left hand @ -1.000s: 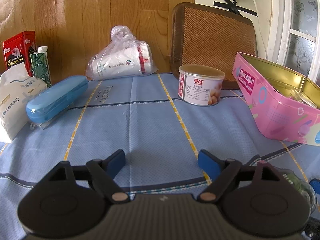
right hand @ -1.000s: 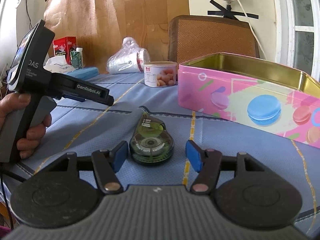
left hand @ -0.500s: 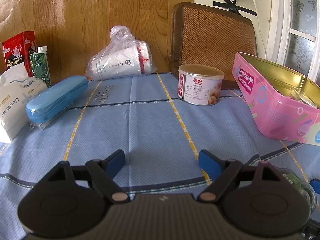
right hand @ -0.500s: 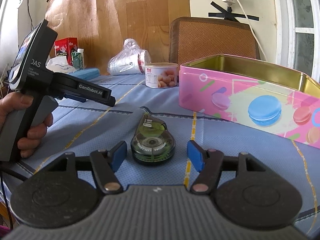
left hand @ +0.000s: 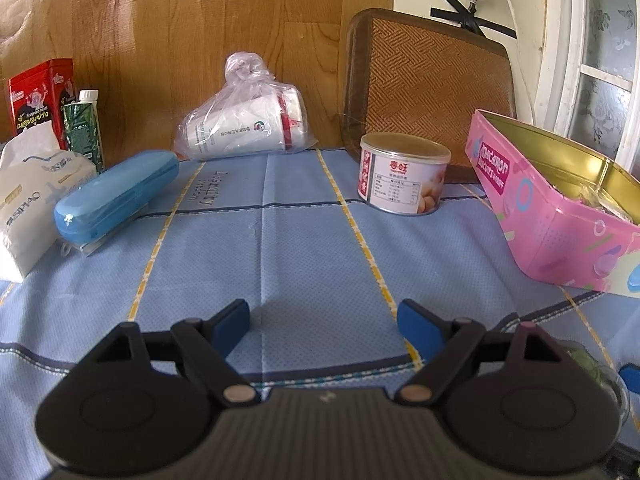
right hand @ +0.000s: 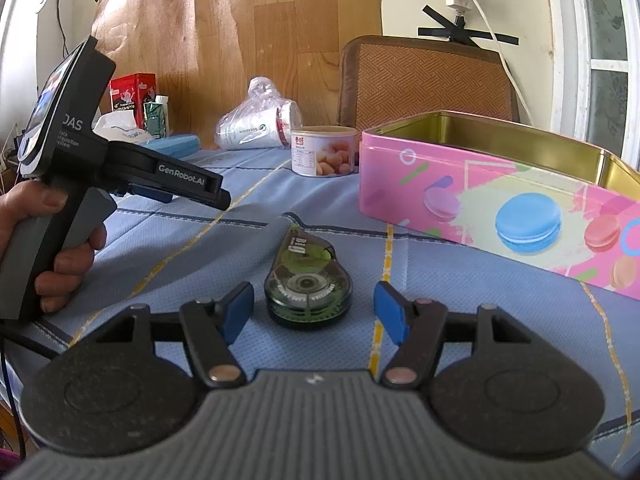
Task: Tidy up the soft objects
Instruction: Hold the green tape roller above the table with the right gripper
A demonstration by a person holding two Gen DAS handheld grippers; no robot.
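A green correction-tape dispenser (right hand: 308,284) lies flat on the blue tablecloth (right hand: 460,300), just ahead of my right gripper (right hand: 314,310), whose blue pads stand open on either side of it without touching. My left gripper (left hand: 324,322) is open over bare cloth (left hand: 304,240), nothing between its fingers; a hand holds it at the left of the right wrist view (right hand: 120,172). An open pink macaron tin (right hand: 500,196) stands at the right; the same pink macaron tin (left hand: 560,208) shows a gold inside. A white tissue pack (left hand: 28,204) lies far left.
Further back stand a small can (left hand: 402,178), a blue case (left hand: 116,196), bagged paper cups (left hand: 244,128), a green carton (left hand: 84,128) and a red box (left hand: 38,96). A brown woven chair back (left hand: 428,88) rises behind the table, against a wood-panelled wall.
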